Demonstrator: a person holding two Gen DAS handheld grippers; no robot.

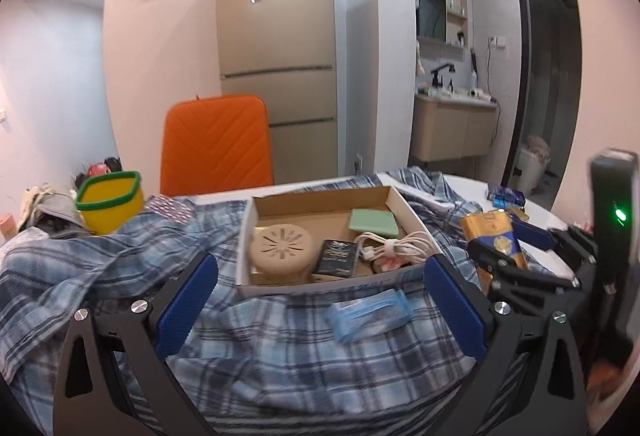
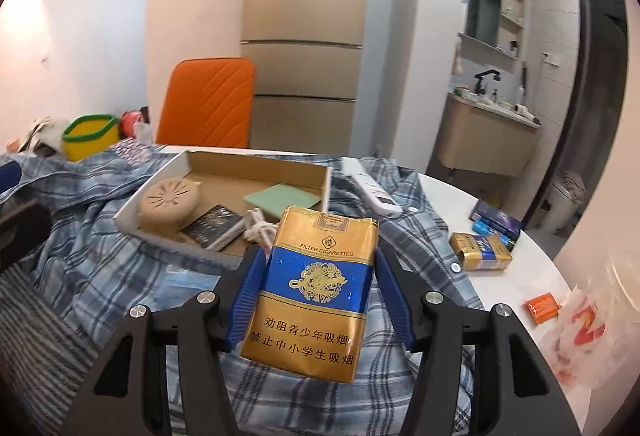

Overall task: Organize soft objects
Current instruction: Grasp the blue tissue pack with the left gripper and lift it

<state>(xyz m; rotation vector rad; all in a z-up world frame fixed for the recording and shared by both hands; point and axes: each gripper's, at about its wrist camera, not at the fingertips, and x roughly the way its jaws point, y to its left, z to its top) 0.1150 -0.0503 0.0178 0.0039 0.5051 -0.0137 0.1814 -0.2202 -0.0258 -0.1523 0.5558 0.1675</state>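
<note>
White table [image 2: 516,276] under plaid shirt [image 2: 100,236], gold pack [image 2: 480,251].

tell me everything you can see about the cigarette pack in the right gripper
The cigarette pack is a soft pack in shiny gold wrap with a blue band, a gold dragon emblem, "FILTER CIGARETTES" and Chinese text below. It looks sealed and slightly creased at the top. It stands nearly upright, leaning slightly, clamped at its sides between the blue pads of the right gripper, above the plaid shirt, just short of the cardboard box. Nothing else touches it.
</note>
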